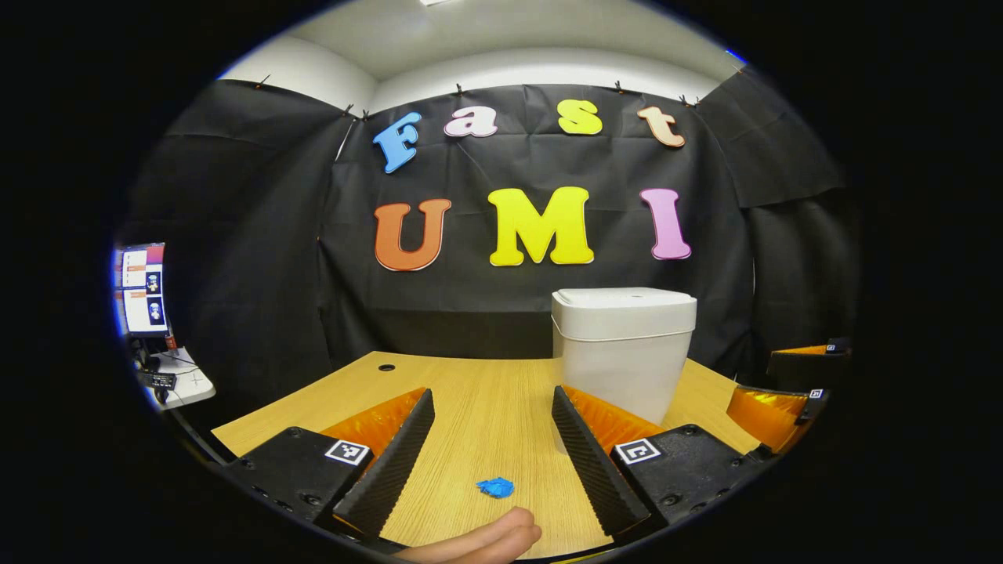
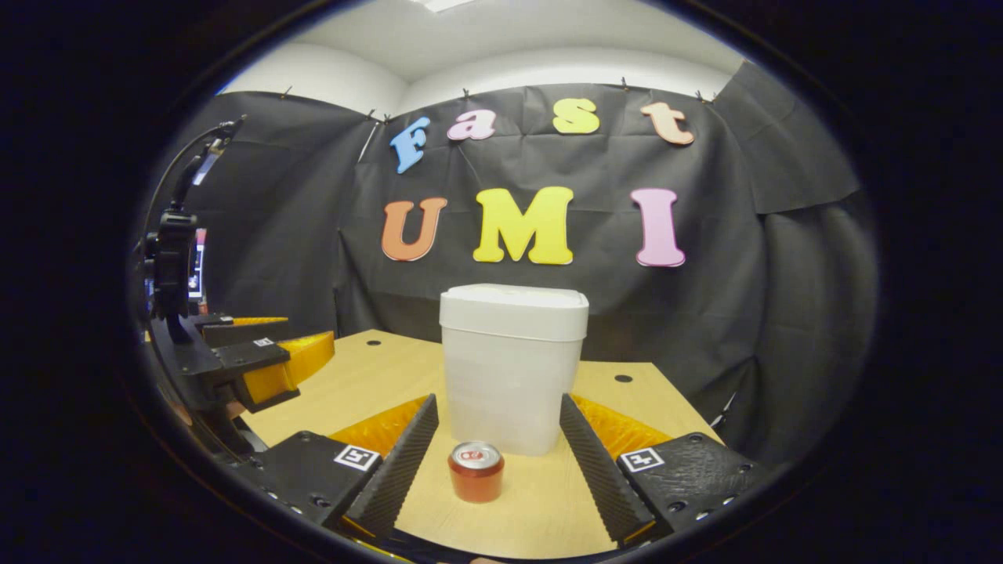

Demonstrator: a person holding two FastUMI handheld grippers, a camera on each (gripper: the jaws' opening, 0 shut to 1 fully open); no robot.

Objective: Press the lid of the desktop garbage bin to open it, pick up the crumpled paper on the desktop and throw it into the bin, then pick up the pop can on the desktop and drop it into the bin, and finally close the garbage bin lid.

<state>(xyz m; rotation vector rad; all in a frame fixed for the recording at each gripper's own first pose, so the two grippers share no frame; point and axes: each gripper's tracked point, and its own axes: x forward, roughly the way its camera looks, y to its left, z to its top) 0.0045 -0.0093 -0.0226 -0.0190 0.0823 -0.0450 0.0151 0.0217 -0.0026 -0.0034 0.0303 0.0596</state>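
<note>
Lidded bin (image 2: 513, 368) behind upright can (image 2: 476, 471)

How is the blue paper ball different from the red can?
The crumpled paper is blue, lumpy and low; the pop can is red, smooth, round and stands upright. The paper lies between the left gripper's open fingers, the can between the right gripper's. Both sit on the wooden desktop, not gripped.
</note>
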